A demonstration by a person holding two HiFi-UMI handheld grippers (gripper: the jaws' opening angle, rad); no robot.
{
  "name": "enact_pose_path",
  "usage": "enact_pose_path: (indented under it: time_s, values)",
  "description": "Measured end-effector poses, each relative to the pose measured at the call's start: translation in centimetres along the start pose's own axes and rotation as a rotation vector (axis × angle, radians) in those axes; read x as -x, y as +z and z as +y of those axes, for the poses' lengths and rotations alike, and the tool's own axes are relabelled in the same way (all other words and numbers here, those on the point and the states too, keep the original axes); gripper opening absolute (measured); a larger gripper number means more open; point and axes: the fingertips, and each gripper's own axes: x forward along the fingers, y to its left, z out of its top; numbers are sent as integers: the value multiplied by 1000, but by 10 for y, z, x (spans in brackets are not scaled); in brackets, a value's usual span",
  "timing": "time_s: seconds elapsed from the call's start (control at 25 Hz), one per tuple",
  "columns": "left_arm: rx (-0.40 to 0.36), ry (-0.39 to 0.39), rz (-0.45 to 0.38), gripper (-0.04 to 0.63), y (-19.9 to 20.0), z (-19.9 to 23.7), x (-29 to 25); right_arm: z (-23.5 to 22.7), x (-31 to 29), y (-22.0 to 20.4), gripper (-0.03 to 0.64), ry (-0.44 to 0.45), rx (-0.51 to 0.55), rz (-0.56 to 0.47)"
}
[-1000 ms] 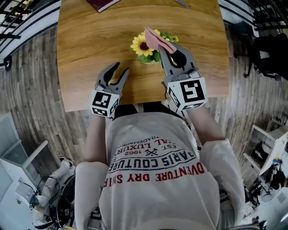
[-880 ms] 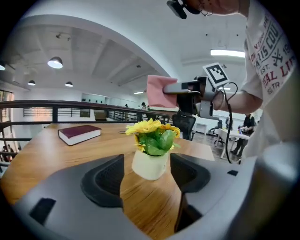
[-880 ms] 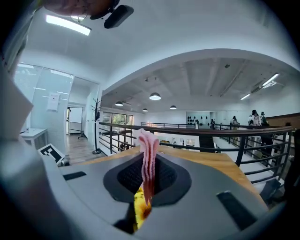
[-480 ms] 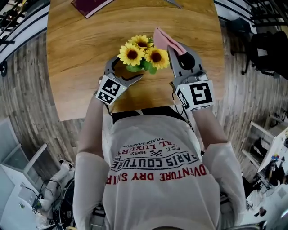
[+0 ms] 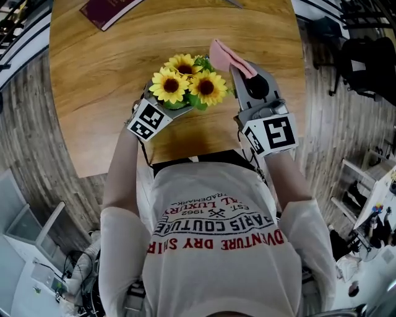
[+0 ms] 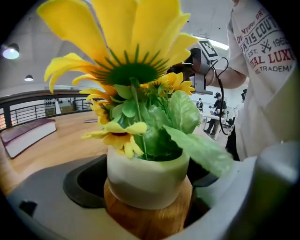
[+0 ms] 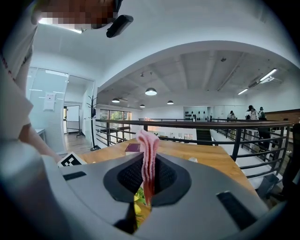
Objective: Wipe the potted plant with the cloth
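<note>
A potted plant (image 5: 185, 83) with yellow sunflowers and green leaves stands on the wooden table (image 5: 93, 74) close to its near edge. In the left gripper view its pale green pot (image 6: 145, 180) on a wooden base sits between the jaws. My left gripper (image 5: 168, 104) is open; its jaws have just been opening and now stand on either side of the pot with gaps showing. My right gripper (image 5: 240, 67) is just right of the flowers, shut on a folded pink cloth (image 5: 221, 54). That cloth (image 7: 149, 154) sticks up from the closed jaws.
A maroon book (image 5: 105, 9) lies at the table's far left; in the left gripper view the book (image 6: 26, 136) is to the left, beyond the pot. The person's body is against the near table edge. A dark chair (image 5: 365, 62) stands off to the right, on the wooden floor.
My left gripper has moved forward from the table's near edge to the pot, and its jaws have spread around it. The right gripper still holds the cloth beside the flowers.
</note>
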Motion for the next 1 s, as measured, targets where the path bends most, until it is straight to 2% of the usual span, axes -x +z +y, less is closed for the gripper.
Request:
enact_pose_path:
  time_s: [0.2, 0.52, 0.68, 0.88, 1.0]
  values:
    - [-89, -9, 75, 509, -6, 0, -3, 2, -5, -9, 37, 1, -28, 19]
    - [-128, -29, 60, 508, -1, -2, -5, 3, -5, -9, 37, -17, -33, 33]
    - [-103, 9, 55, 511, -2, -1, -6, -2, -3, -14, 37, -45, -38, 39]
    - [1, 51, 14, 511, 0, -5, 1, -7, 7, -16, 37, -76, -34, 42]
    - [21, 89, -20, 511, 11, -4, 7, -10, 15, -13, 37, -93, -26, 38]
